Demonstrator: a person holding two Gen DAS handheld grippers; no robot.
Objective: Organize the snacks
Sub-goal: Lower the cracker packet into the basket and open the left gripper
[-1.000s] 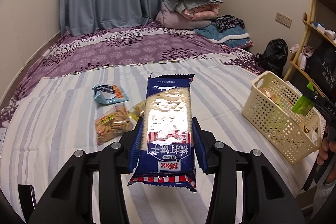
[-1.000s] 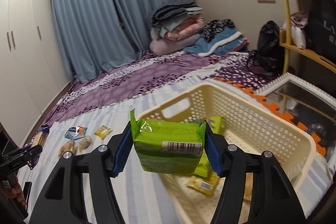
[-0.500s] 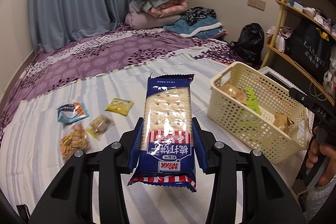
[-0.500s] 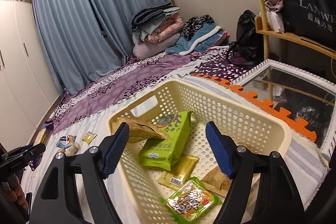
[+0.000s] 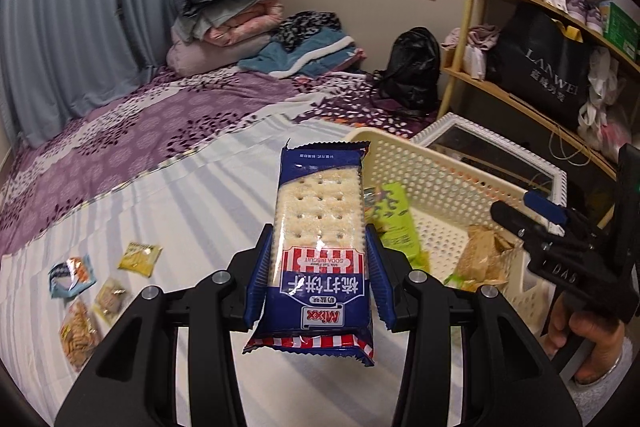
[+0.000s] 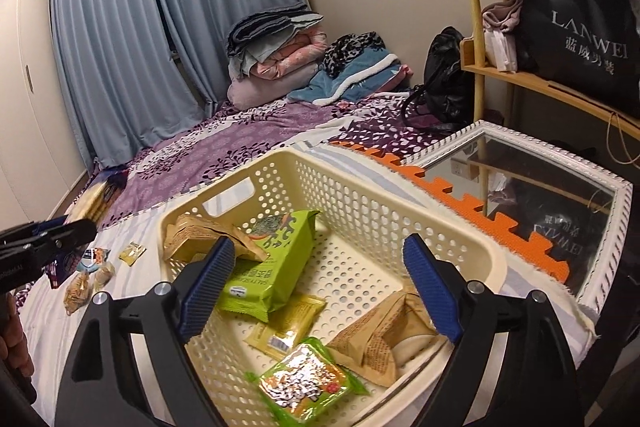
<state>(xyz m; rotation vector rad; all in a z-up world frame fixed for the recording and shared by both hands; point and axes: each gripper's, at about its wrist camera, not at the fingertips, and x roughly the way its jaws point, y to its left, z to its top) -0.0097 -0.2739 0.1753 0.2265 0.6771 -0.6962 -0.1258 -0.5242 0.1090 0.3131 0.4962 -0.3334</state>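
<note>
- The left tool (image 5: 318,267) is clamped on a blue pack of soda biscuits (image 5: 320,247), its pads pressing the pack's two long sides; the pack is held off the bed, its far end in front of the basket's near rim.
- The right tool (image 6: 316,287) has just been opening; its jaws stand wide apart with nothing between the pads, above the cream basket (image 6: 460,239).
- The basket sits on the striped sheet of the bed (image 5: 200,211), near the bed's edge, beside a white-framed mirror (image 6: 616,187).
- Inside the basket a green pack (image 6: 272,267) leans across a brown pack (image 6: 200,231) at the far corner.
- A flat yellow sachet (image 6: 288,323) lies on the basket's floor, a shiny green bag (image 6: 304,383) nearer the camera, and another brown pack (image 6: 384,335) against the right wall.
- Four small snacks remain loose on the sheet well to the left of the basket: a blue packet (image 5: 70,275), a yellow one (image 5: 140,257), and two clear bags (image 5: 80,331) whose contents look like crackers, though the view there is too small to be sure.
</note>
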